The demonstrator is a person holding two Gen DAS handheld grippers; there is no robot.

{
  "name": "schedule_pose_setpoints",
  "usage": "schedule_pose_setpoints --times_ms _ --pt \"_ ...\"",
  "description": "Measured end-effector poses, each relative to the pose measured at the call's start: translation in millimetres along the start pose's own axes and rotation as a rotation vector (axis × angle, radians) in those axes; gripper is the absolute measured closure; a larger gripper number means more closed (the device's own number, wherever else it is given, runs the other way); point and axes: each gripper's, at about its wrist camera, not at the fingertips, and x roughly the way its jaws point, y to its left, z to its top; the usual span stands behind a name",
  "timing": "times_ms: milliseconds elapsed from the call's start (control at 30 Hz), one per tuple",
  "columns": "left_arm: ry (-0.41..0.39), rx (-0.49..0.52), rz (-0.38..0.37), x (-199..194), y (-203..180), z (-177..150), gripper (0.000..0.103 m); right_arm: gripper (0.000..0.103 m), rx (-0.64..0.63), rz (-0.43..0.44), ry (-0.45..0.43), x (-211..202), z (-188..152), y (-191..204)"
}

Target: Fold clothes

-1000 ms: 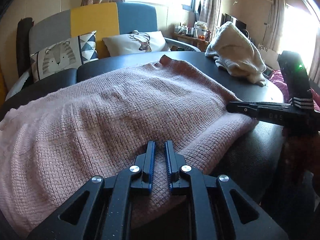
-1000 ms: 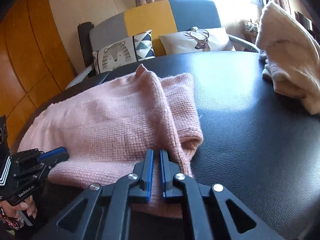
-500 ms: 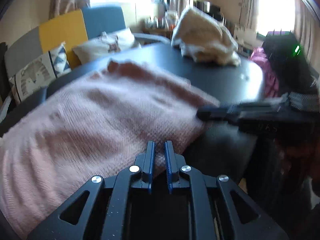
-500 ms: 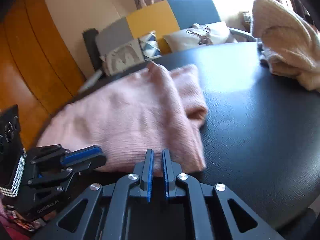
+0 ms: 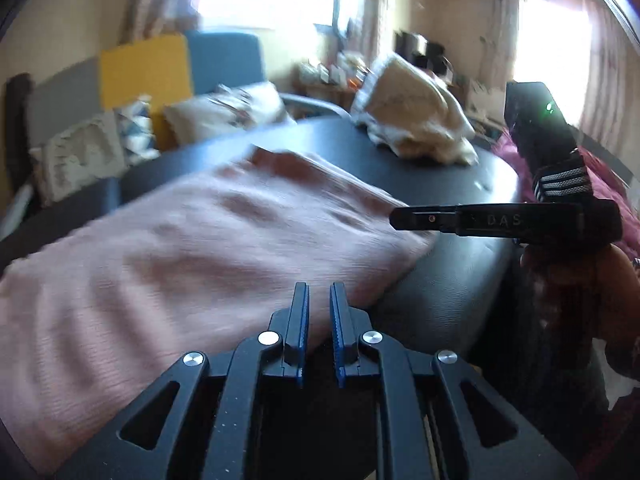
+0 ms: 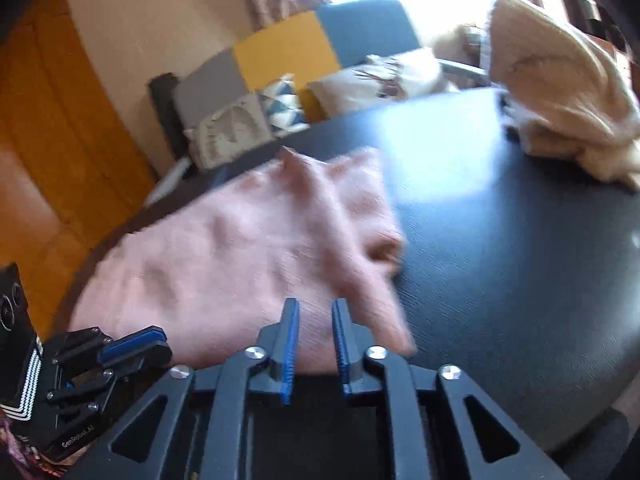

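Left wrist view gives me the left gripper (image 5: 319,300) with its two blue-lined fingers parted by a narrow gap, and I see nothing pinched between them, so I call it released. The pink sweater (image 5: 208,256) lies folded on the black table (image 5: 460,292), and I take that table as my landmark: the sweater covers its near-left part, with its near hem running up to the table's front edge. My left fingertips sit over that hem, but the picture is smeared and I cannot tell whether they touch the knit. Off to the right in this view the right gripper (image 5: 404,218) shows side-on, its tip level with the sweater's right-hand fold, above the table's front edge. Toward the far right of the table a cream garment (image 5: 416,124) sits in a loose heap, well apart from the sweater. From the right wrist view, the right gripper (image 6: 315,314) is also parted, fingers standing open with pink knit visible in the gap beyond them and nothing held. The pink sweater (image 6: 248,264) lies just ahead of those tips, its right fold ending beside bare table (image 6: 520,280). The left gripper (image 6: 132,344) appears at the lower left, at the sweater's near-left corner by the table's front edge. The cream garment (image 6: 560,92) lies at the far right side of the table. Behind the table stands a sofa (image 6: 320,40) with cushions.
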Motion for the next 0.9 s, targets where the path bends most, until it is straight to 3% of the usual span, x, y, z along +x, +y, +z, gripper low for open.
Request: schedule_pose_setpoints --times_ms 167,300,467,500,533,600,767,900 --pt "-0.056 -0.12 0.168 -33.8 55.1 -14.7 0.091 0.086 -0.203 0.087 0.021 22.2 14.8 59.3" --pt "-0.054 -0.224 0.292 -42.8 101.1 -26.6 0.091 0.086 -0.365 0.163 0.044 51.6 23.2 107.8" --pt "0.031 -0.281 0.355 -26.9 133.0 -40.4 0.091 0.086 -0.491 0.239 0.062 92.2 23.0 150.7" --pt "0.07 -0.273 0.384 -19.7 135.8 -44.2 0.091 0.086 -0.514 0.201 0.08 101.0 20.1 154.1" --pt "0.098 -0.277 0.388 -14.8 139.9 -48.8 0.091 0.086 -0.539 0.158 0.097 109.8 17.1 157.5" --pt "0.073 -0.287 0.371 -17.8 144.9 -54.1 0.088 0.089 -0.554 0.106 0.103 121.7 13.5 155.5" --pt "0.055 -0.298 0.341 -21.1 147.5 -56.2 0.088 0.096 -0.353 0.131 0.074 119.3 27.1 114.9" --pt "-0.006 -0.344 0.337 -37.7 153.8 -52.8 0.088 0.092 -0.377 0.177 0.11 111.7 34.4 121.7"
